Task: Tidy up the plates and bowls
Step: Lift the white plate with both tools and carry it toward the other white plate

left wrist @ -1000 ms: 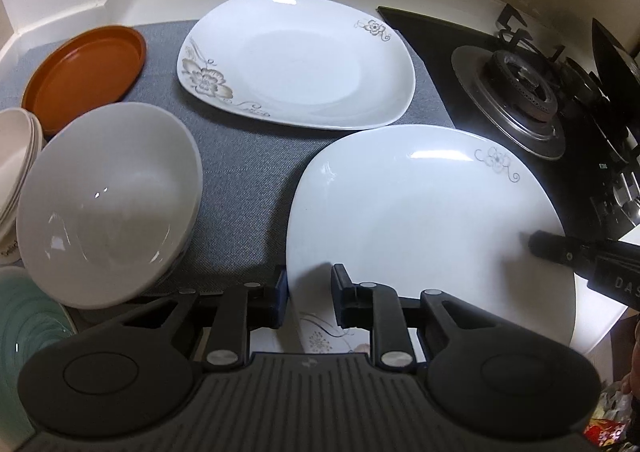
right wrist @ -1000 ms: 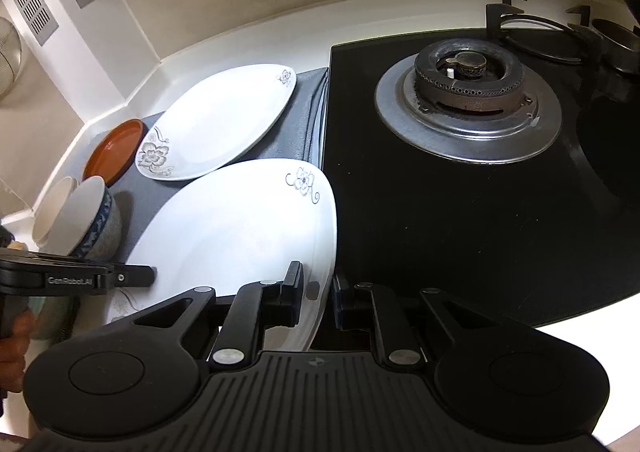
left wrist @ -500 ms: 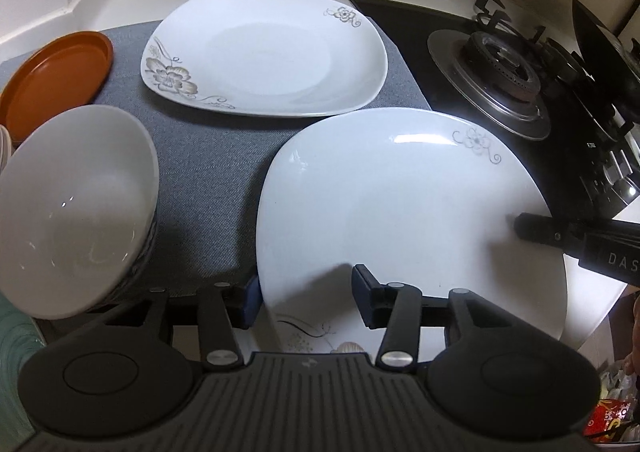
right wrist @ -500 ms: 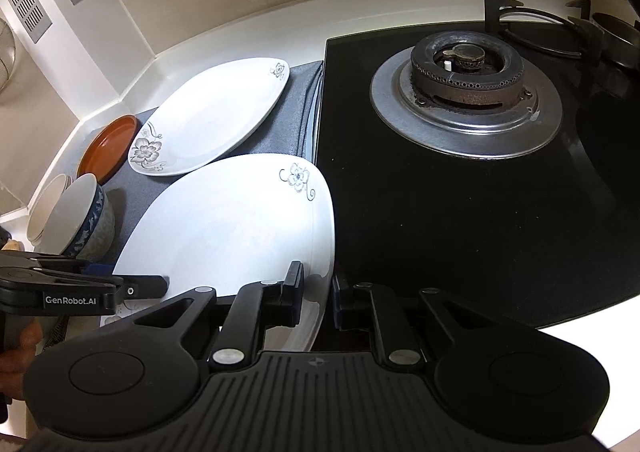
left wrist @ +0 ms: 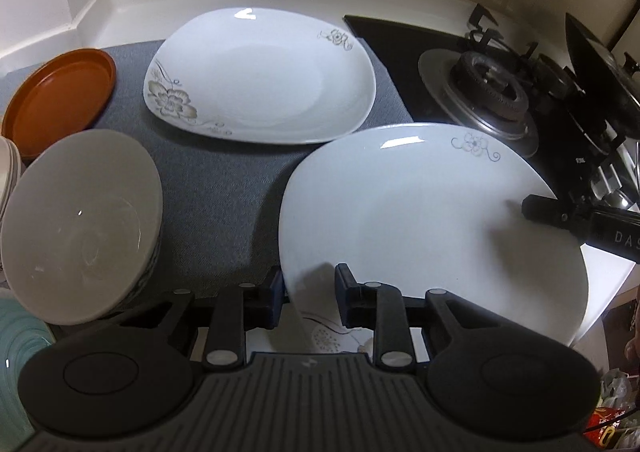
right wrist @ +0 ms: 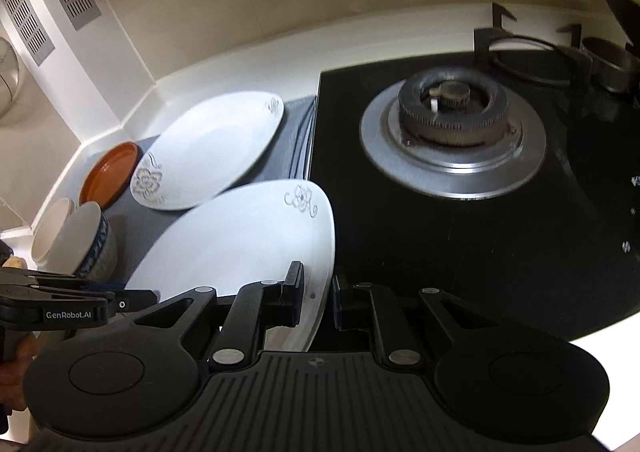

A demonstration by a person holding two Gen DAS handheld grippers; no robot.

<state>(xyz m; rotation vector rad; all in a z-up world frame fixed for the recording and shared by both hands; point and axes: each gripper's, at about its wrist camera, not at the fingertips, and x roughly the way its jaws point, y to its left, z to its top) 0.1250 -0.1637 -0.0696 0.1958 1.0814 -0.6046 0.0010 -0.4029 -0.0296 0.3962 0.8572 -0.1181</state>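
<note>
While my right tool pinches the near plate's stove-side rim, my left tool is closing on its opposite edge, the second plate lying just beyond on the table.

The two white plates I worked over looked like glazed ceramic, glossy and smooth. The grey mat was matt woven cloth (slightly rough). The hob was glossy black glass, its burner ring brushed metal.
</note>
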